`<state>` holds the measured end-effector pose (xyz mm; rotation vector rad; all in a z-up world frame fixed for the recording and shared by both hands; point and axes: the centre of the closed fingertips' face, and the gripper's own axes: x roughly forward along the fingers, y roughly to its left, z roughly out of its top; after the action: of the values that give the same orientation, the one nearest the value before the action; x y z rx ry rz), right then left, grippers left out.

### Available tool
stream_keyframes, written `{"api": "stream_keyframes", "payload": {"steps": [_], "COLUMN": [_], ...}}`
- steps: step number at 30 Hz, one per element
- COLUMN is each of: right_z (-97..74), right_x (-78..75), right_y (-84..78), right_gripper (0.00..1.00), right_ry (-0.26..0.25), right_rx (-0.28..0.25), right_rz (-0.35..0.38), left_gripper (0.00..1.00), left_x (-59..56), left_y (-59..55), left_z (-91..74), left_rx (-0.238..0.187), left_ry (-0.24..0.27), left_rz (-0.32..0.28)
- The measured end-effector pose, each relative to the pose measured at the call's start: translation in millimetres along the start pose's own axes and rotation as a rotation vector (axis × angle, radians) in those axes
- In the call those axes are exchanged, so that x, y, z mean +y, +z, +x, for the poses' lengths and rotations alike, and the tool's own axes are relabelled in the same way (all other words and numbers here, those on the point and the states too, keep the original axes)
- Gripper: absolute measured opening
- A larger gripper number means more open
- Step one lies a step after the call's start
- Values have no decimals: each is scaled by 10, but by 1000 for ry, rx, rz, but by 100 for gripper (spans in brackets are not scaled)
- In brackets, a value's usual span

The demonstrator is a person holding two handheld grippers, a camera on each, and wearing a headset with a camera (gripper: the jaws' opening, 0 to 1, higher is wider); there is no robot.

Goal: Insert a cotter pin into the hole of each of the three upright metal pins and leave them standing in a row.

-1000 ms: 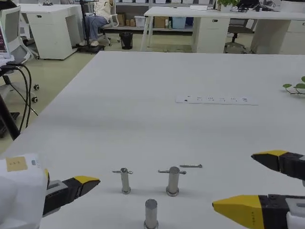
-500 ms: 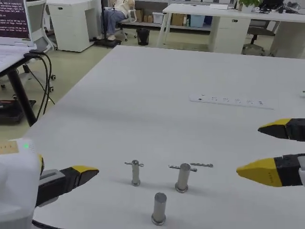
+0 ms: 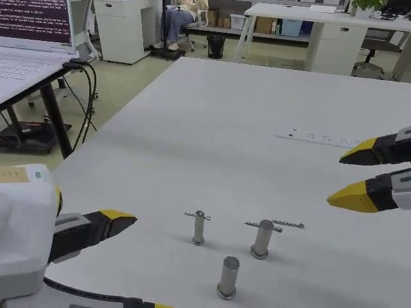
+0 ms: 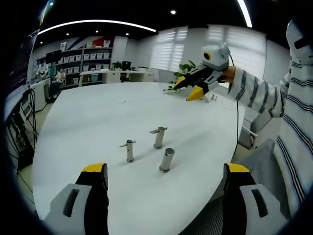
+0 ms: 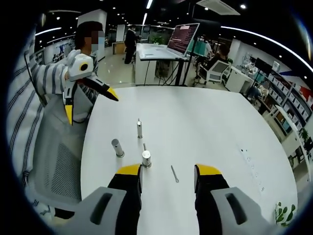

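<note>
Two pins, left pin [image 3: 199,228] and right pin [image 3: 262,239], held cotters; the near pin [image 3: 228,277] stood bare. Our left tongs [image 4: 166,171] and right tongs [image 3: 337,180] gaped empty. Next, we judged, came pinching the loose cotter [image 3: 290,224] lying just beside the right pin.

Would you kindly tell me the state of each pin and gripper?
Left metal pin: upright, cotter pin inserted.
Right metal pin: upright, cotter pin inserted.
Near metal pin: upright, no cotter pin.
Loose cotter pin: lying on table.
Left gripper: jaws open, empty.
Right gripper: jaws open, empty.
</note>
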<state>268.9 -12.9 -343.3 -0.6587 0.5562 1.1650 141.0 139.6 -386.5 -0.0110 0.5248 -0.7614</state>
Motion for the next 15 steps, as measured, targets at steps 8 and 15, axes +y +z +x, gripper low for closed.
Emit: {"api": "stream_keyframes", "payload": {"steps": [8, 15], "right_z": [252, 540], "right_x": [-77, -103], "right_y": [-164, -360], "right_gripper": [31, 28], "right_ry": [82, 148], "right_rx": [113, 208], "right_rz": [-31, -68], "left_gripper": [96, 94], "left_x": [-39, -50], "left_y": [5, -28], "left_z": [-11, -35], "left_rx": [-7, -9], "left_ry": [12, 26], "left_rz": [-26, -55]}}
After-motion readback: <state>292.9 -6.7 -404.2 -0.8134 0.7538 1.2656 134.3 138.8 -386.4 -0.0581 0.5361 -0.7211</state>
